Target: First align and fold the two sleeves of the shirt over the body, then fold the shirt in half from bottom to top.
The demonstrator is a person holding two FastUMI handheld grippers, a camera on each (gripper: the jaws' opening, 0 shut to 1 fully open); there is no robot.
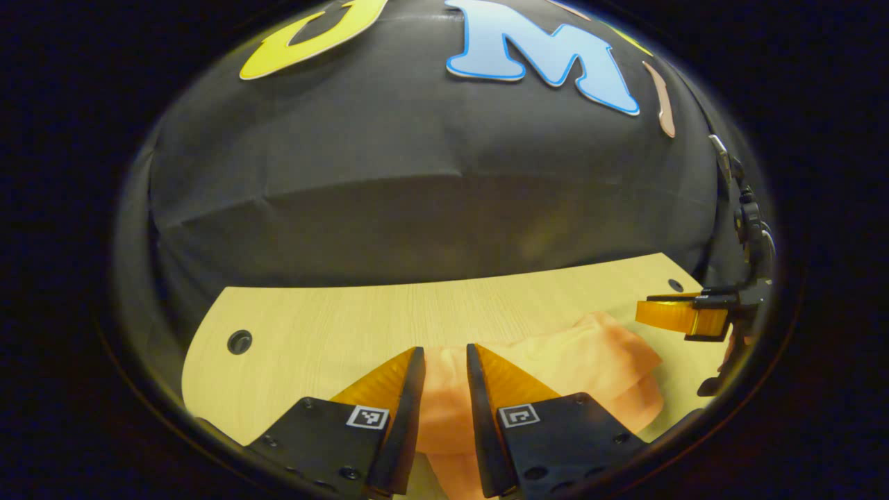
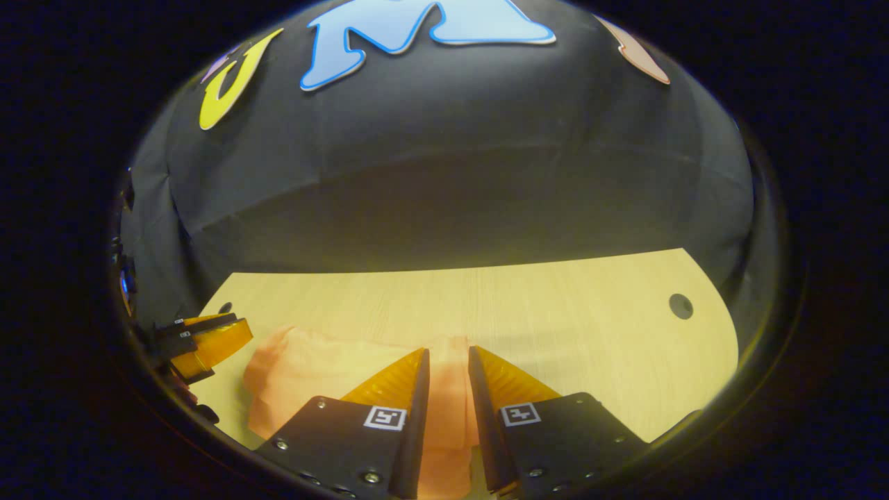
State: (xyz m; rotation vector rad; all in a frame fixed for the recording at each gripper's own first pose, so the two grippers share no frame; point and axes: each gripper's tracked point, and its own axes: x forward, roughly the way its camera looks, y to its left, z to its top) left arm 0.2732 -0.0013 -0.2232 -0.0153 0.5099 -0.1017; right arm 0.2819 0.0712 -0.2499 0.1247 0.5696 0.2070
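A: Where's the open room around each tool?

B: Ahead of the left tool (image 1: pixel 444 357) bare desk (image 1: pixel 333 319) runs to a rounded far edge with a round hole (image 1: pixel 239 342) off to its left. Ahead of the right tool (image 2: pixel 448 361) the desk is bare too, curving away at its right past another hole (image 2: pixel 680 305).

A: And the shirt?

B: The shirt (image 1: pixel 590 357) lies bunched right under and between both tools, soft, peach, wrinkled cloth (the wood is pale and smooth-grained). Each tool's fingers stand narrowly apart with fabric in the gap; whether they pinch it, I cannot tell.
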